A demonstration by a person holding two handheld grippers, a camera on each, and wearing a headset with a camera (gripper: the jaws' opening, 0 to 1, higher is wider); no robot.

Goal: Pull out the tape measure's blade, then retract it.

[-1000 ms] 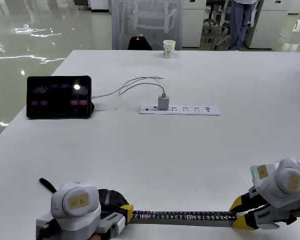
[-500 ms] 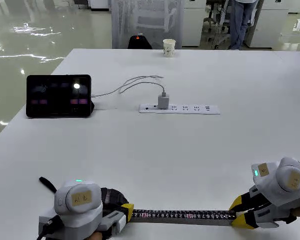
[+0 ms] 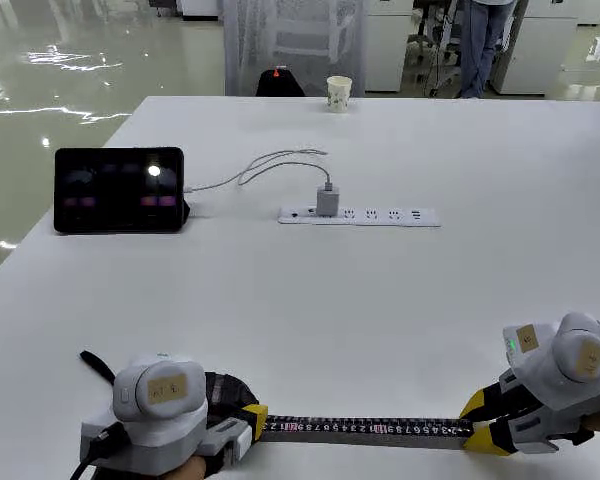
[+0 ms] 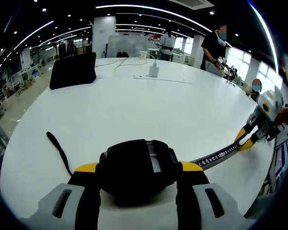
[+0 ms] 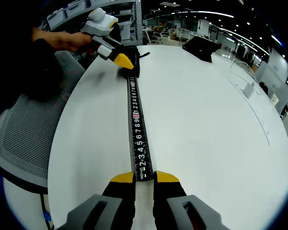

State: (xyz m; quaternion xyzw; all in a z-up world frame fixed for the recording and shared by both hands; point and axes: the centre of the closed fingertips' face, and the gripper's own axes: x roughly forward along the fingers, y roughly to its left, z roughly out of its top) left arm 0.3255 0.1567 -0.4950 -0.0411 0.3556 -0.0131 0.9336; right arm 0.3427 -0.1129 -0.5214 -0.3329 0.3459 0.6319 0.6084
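A black tape measure case (image 3: 225,395) rests on the white table (image 3: 380,300) at the near left, and my left gripper (image 3: 242,415) is shut on it. In the left gripper view the case (image 4: 137,158) sits between the yellow-tipped jaws of the left gripper (image 4: 139,168), its wrist strap (image 4: 57,148) lying to the left. The numbered blade (image 3: 365,430) is drawn out flat to the right. My right gripper (image 3: 475,427) is shut on the blade's tip. In the right gripper view the blade (image 5: 136,124) runs from my right gripper (image 5: 144,177) up to the case (image 5: 132,67).
A dark tablet (image 3: 120,190) stands at the left. A white power strip (image 3: 380,217) with a charger and cable lies mid-table. A paper cup (image 3: 338,95) sits at the far edge. A grey mesh chair (image 5: 24,143) is beside the near edge. A person (image 3: 485,40) stands beyond the table.
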